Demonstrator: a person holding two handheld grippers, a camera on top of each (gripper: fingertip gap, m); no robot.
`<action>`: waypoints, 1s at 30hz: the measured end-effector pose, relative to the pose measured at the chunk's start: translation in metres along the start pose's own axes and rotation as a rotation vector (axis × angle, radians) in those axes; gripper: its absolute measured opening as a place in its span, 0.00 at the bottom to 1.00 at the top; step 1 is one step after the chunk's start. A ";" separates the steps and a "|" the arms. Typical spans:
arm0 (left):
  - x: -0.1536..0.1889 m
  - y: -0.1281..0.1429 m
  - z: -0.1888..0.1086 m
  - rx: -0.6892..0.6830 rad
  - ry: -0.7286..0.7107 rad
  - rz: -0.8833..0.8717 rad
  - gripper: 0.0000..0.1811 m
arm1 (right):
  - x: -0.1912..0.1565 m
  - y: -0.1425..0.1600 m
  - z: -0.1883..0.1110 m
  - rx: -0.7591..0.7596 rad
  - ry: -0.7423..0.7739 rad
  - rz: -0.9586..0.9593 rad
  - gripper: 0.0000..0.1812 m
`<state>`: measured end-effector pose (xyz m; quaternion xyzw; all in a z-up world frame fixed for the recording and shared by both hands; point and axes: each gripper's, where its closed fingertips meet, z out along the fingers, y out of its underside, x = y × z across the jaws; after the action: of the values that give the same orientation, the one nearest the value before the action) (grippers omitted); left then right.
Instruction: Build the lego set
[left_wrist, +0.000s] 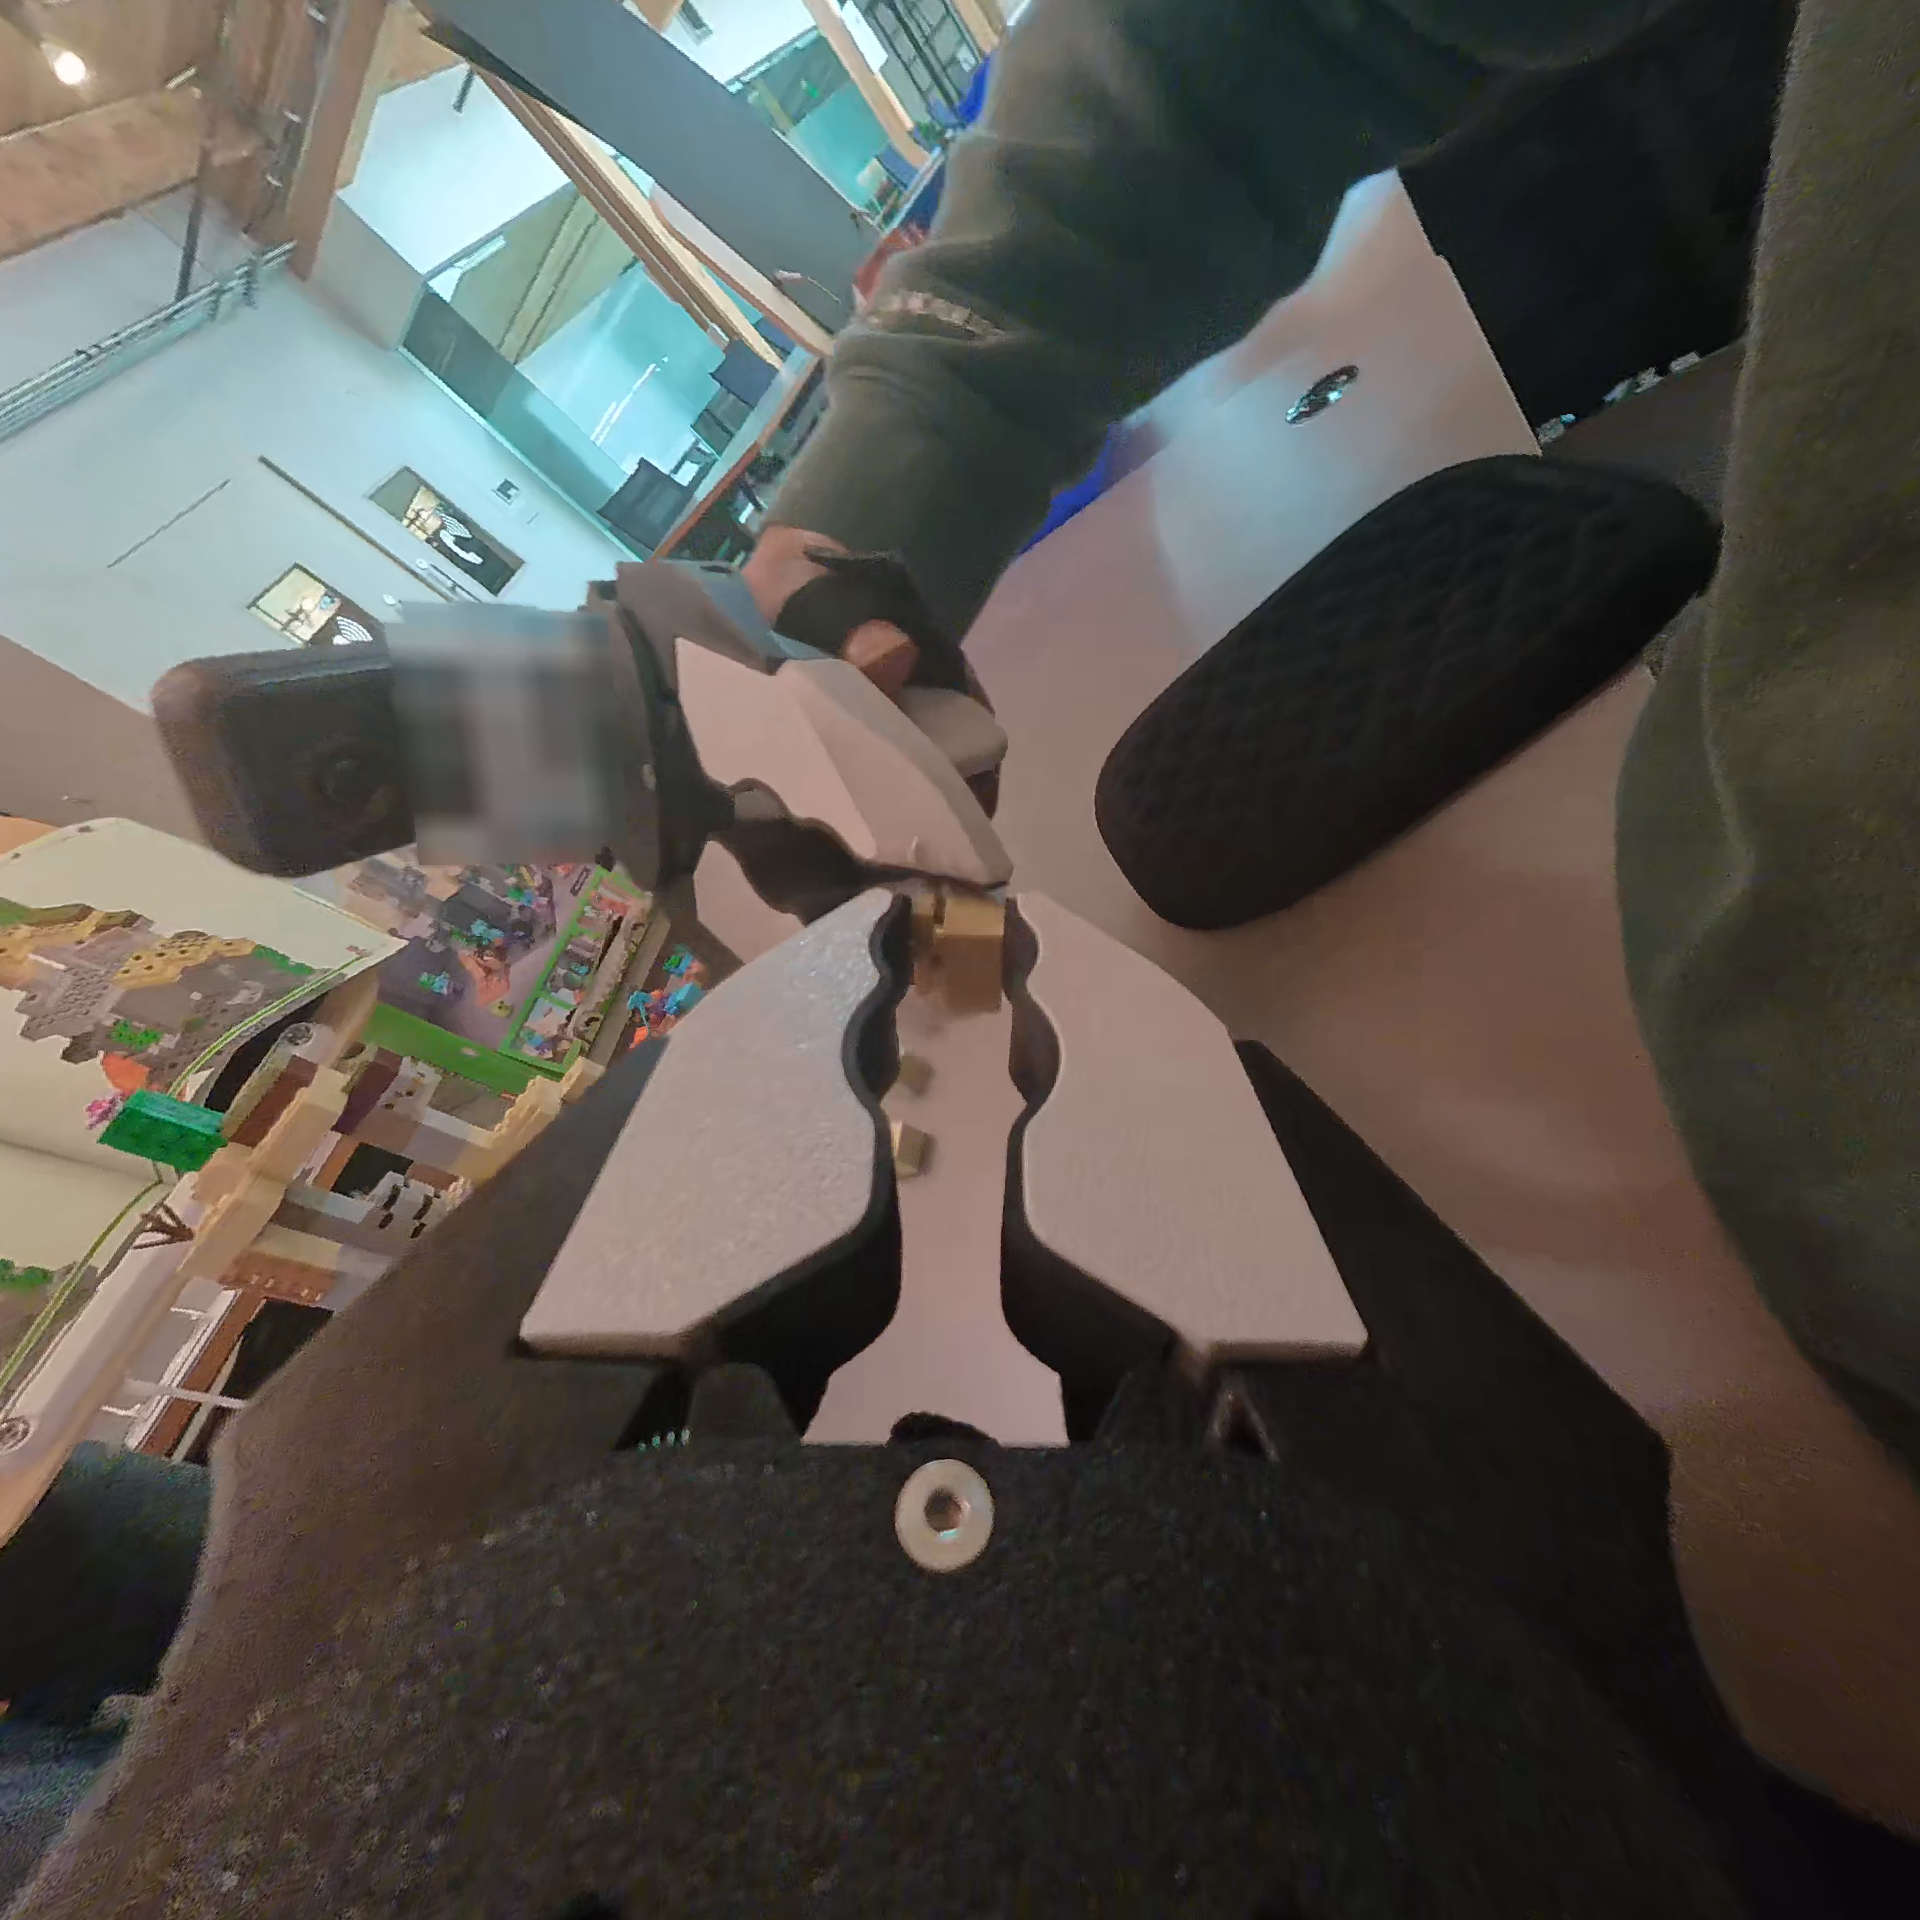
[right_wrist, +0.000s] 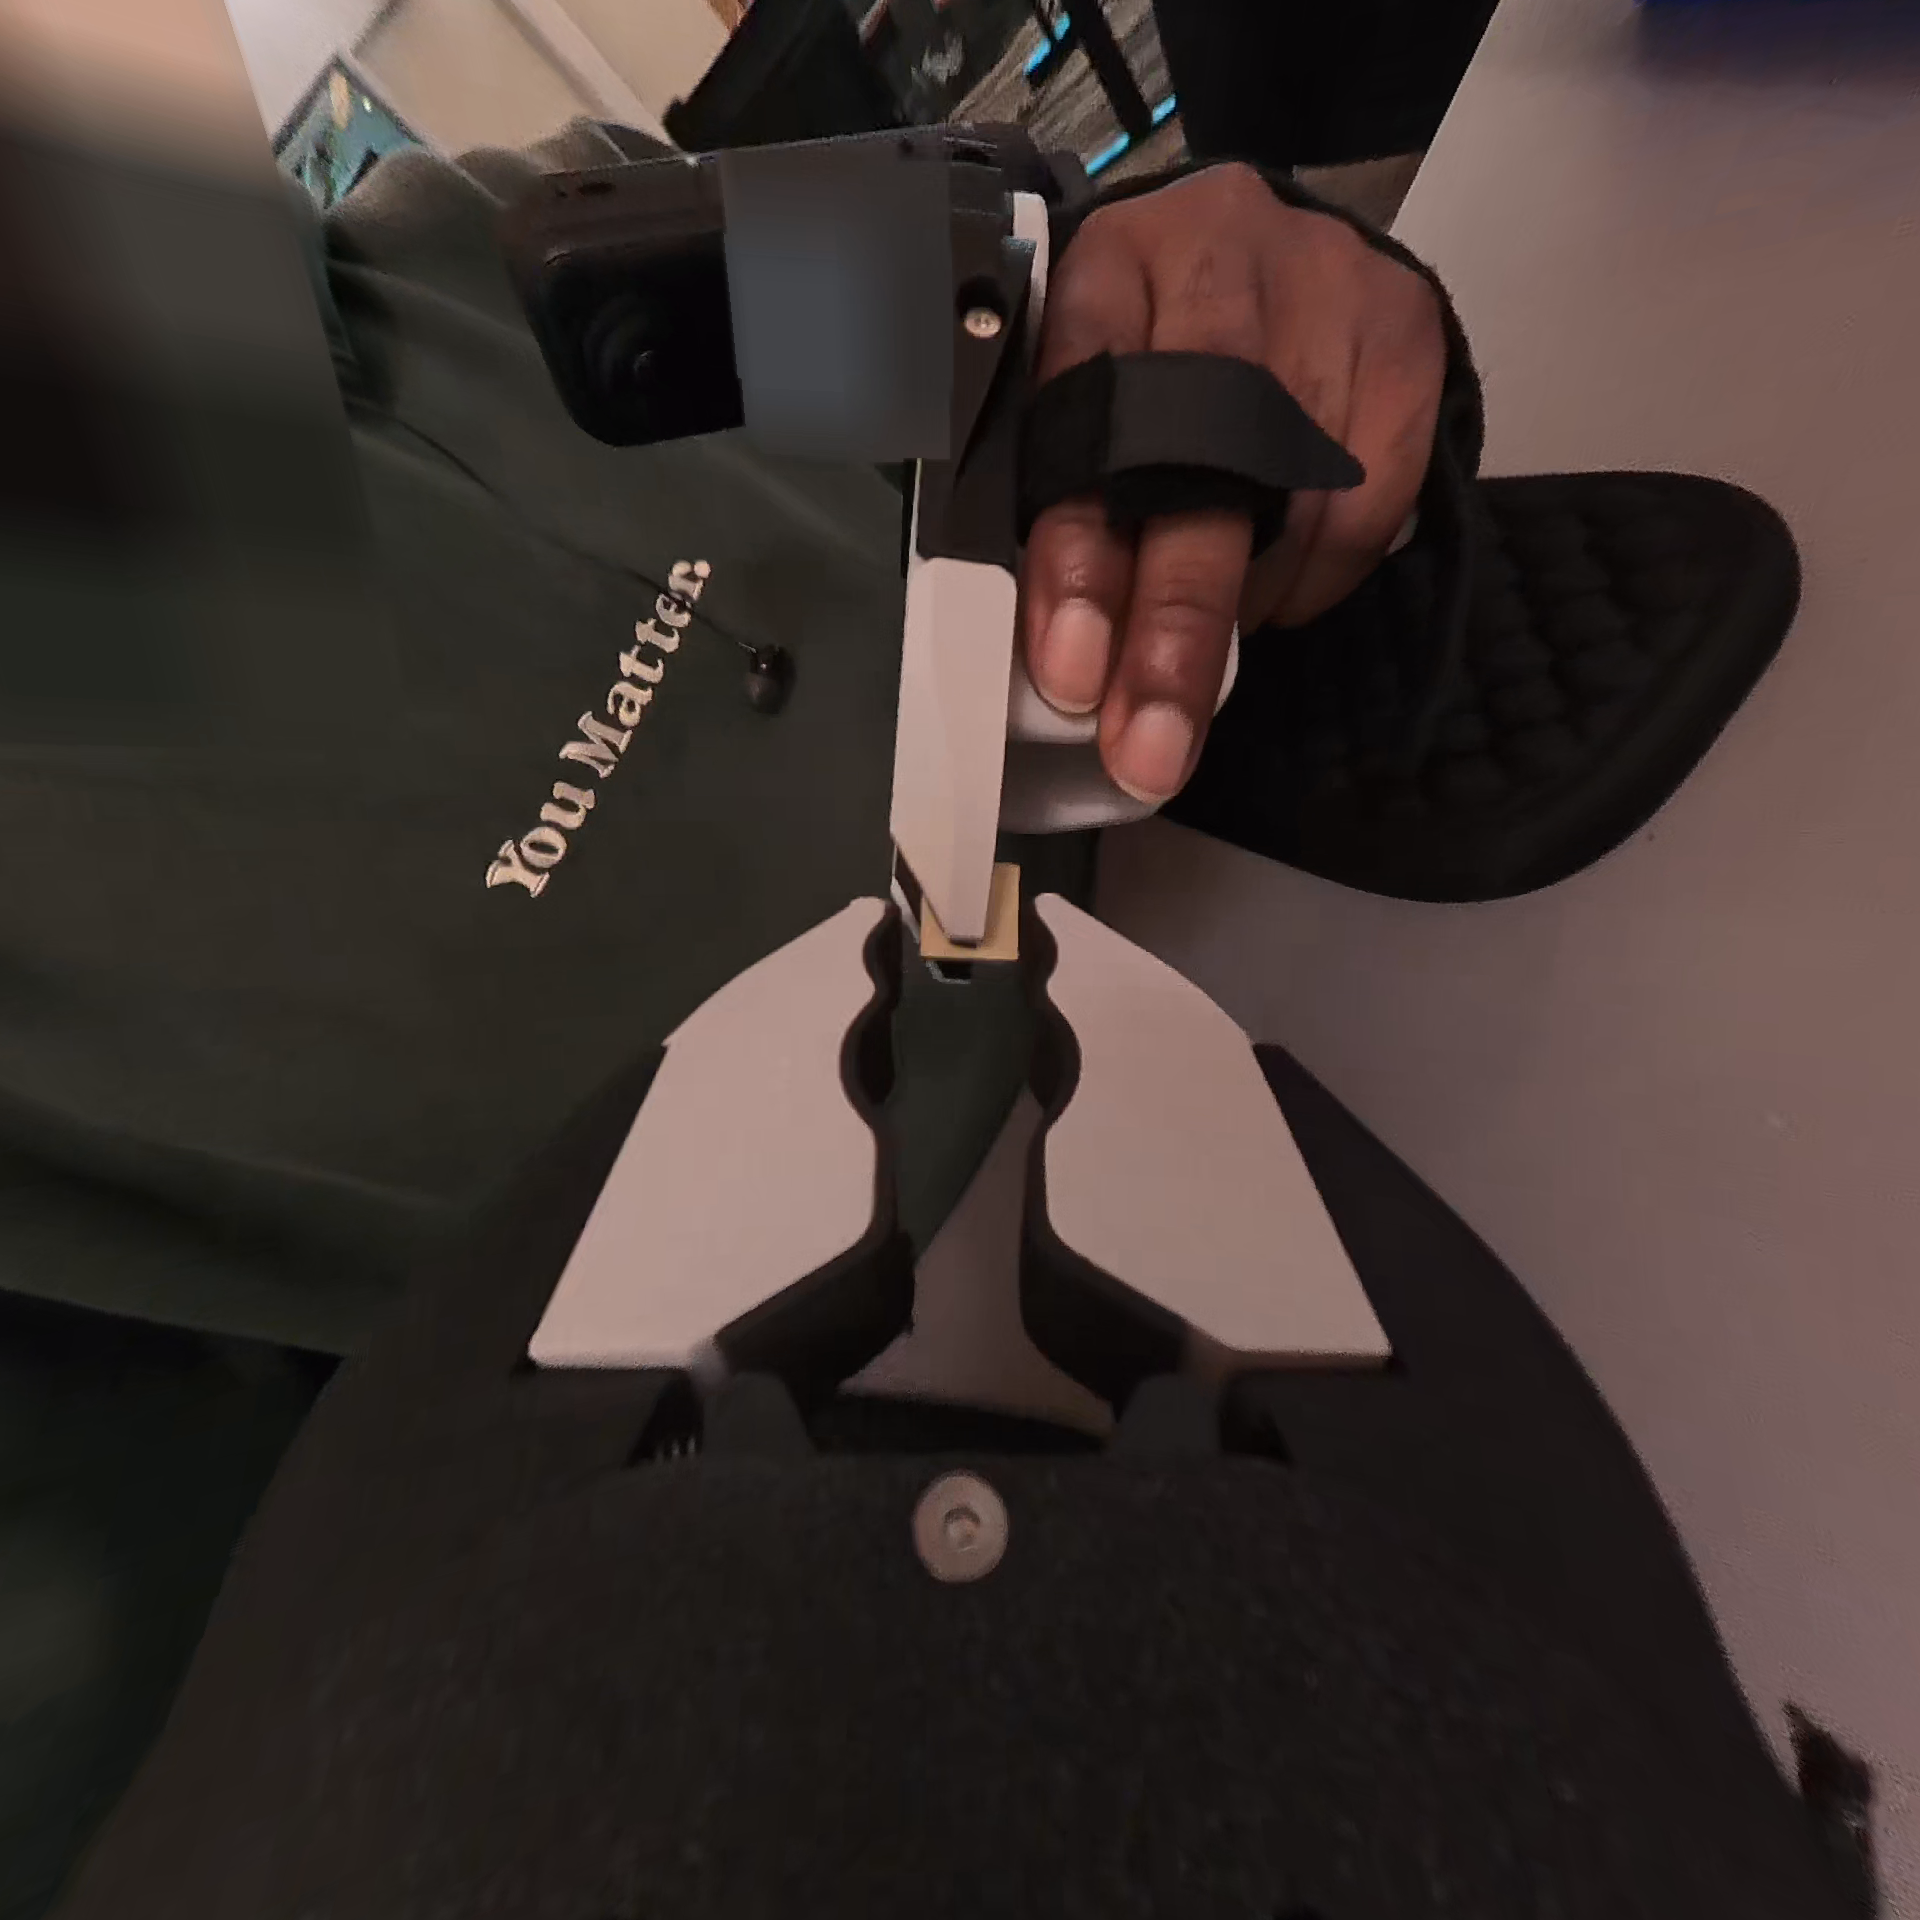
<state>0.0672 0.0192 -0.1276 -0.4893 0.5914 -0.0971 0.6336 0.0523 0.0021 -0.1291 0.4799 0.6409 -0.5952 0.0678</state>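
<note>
In the left wrist view, my left gripper is shut on a small tan brick held above the white table. My right gripper comes in from the upper left, and its tips meet the same tan piece from above. In the right wrist view, my right gripper closes around the tan brick. The left gripper's white fingers come down from above and clamp the brick edge-on. Two tiny tan pieces lie on the table under my left gripper.
A partly built tan and brown Lego model with a green plate stands at the left, beside an open instruction booklet and the set's box. A black padded rest lies behind the grippers. The person's dark green sweatshirt is close by. Both grippers' tips are close together, under 4 cm apart.
</note>
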 end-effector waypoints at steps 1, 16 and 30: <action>-0.002 -0.001 0.000 0.001 -0.010 0.001 0.09 | -0.001 0.001 0.000 0.014 0.006 0.001 0.13; -0.004 -0.016 0.010 0.048 -0.037 0.019 0.09 | -0.016 0.000 -0.005 0.313 -0.007 0.008 0.10; -0.005 -0.007 0.012 -0.017 -0.064 0.042 0.09 | -0.009 0.003 -0.008 0.323 0.030 0.067 0.10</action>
<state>0.0795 0.0254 -0.1209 -0.4848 0.5818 -0.0632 0.6499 0.0630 0.0037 -0.1231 0.5143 0.5216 -0.6808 0.0000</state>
